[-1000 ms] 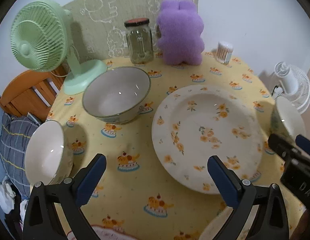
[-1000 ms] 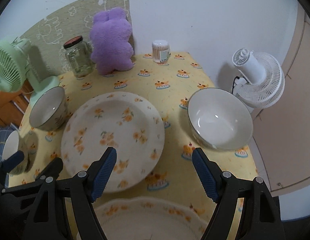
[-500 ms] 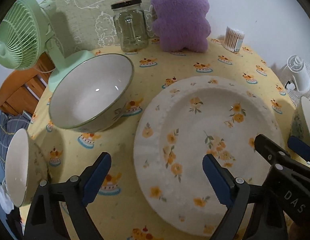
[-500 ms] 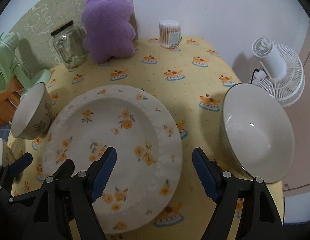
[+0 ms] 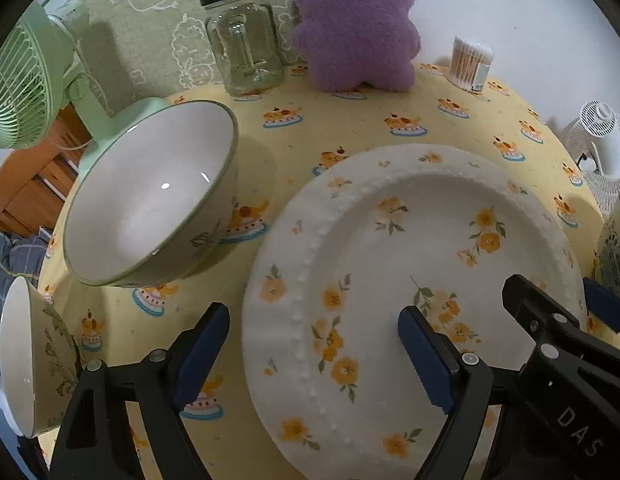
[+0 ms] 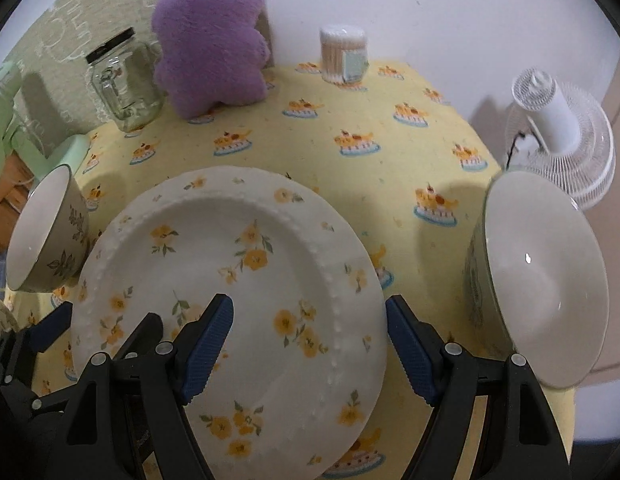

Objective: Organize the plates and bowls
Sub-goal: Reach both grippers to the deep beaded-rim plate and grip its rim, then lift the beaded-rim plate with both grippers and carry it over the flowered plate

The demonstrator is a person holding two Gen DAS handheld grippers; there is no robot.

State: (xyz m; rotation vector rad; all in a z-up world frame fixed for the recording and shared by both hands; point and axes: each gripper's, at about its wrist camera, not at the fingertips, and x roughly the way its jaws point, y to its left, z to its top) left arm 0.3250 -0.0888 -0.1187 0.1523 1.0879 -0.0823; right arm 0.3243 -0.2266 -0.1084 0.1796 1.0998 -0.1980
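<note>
White floral plate flat on yellow-clothed table, centred between both grippers. Left gripper fingers wide apart, just been closing a little, nothing pinched: astride plate's left rim, one finger outside over cloth, other over plate well. Right gripper fingers likewise spread and empty, astride right rim; both equally near, rim edge lying crosswise between each pair, bowls off to either side.
</note>
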